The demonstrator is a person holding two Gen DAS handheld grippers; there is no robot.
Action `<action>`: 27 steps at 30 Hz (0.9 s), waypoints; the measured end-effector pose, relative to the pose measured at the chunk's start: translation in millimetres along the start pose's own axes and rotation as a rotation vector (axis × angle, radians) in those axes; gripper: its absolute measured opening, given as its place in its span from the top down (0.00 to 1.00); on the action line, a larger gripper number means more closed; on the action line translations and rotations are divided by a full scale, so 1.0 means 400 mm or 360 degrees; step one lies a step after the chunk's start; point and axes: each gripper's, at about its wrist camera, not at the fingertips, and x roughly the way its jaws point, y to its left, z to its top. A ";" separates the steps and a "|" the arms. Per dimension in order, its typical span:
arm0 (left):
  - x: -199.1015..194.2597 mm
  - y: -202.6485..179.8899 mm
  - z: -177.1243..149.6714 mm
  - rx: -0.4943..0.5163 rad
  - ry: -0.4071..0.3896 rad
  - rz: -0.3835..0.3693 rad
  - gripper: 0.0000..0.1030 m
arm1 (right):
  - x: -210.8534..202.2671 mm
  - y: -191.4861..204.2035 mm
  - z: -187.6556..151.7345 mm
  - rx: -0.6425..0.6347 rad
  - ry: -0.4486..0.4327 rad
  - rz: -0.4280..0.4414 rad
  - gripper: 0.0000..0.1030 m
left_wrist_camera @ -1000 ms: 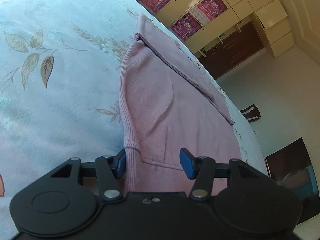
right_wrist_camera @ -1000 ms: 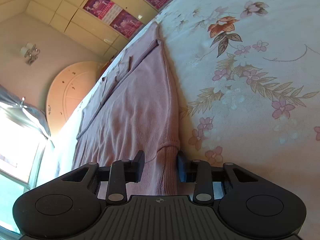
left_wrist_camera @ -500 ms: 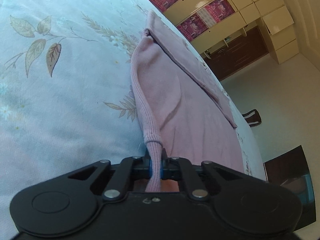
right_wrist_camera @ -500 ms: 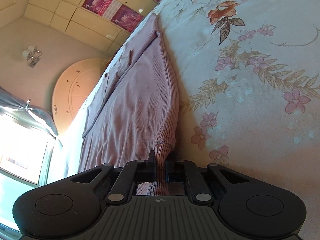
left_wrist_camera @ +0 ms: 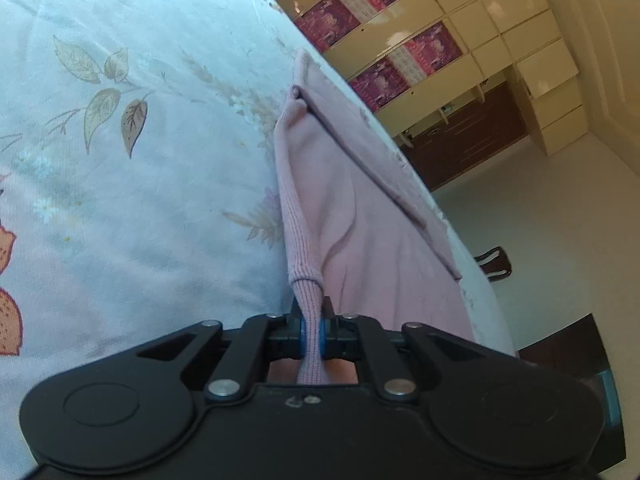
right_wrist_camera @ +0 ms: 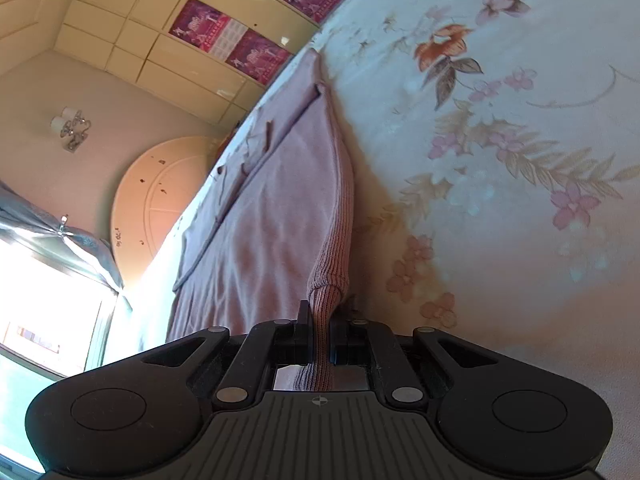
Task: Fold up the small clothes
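A pink ribbed knit garment (left_wrist_camera: 360,216) lies on a floral bedsheet (left_wrist_camera: 140,184) with a sleeve folded across it. My left gripper (left_wrist_camera: 311,330) is shut on the ribbed hem corner and lifts it slightly off the bed. In the right wrist view the same garment (right_wrist_camera: 280,216) stretches away from me. My right gripper (right_wrist_camera: 322,334) is shut on the other ribbed hem corner, also raised a little above the sheet (right_wrist_camera: 500,160).
The bed's edge (left_wrist_camera: 476,280) runs close along the garment's far side, with bare floor (left_wrist_camera: 540,220) beyond. Cream cabinets with pink posters (left_wrist_camera: 400,32) line the wall. A round headboard (right_wrist_camera: 160,192) and a bright window (right_wrist_camera: 44,312) are off to the left in the right wrist view.
Both grippers went from open around the hem corners to shut on them, then pulled the hem up and back, so the fabric now bunches into the jaws.
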 end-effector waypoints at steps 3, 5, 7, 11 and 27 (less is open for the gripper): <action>-0.019 -0.031 0.031 -0.0043 -0.0137 -0.0107 0.95 | -0.015 0.067 0.040 -0.0077 -0.0078 0.0078 0.94; -0.005 -0.048 0.066 -0.0086 -0.0188 -0.0154 0.96 | -0.006 0.104 0.082 -0.0093 -0.0123 0.0115 0.94; 0.020 -0.074 0.109 -0.0100 -0.0228 -0.0191 0.96 | 0.017 0.142 0.135 -0.0120 -0.0152 0.0136 0.94; 0.085 -0.174 0.227 -0.0031 -0.0297 -0.0238 0.96 | 0.065 0.228 0.257 -0.0155 -0.0221 0.0188 0.94; 0.587 -0.223 0.625 0.0022 -0.0152 0.0050 0.96 | 0.547 0.185 0.714 0.0096 -0.0121 0.0061 0.94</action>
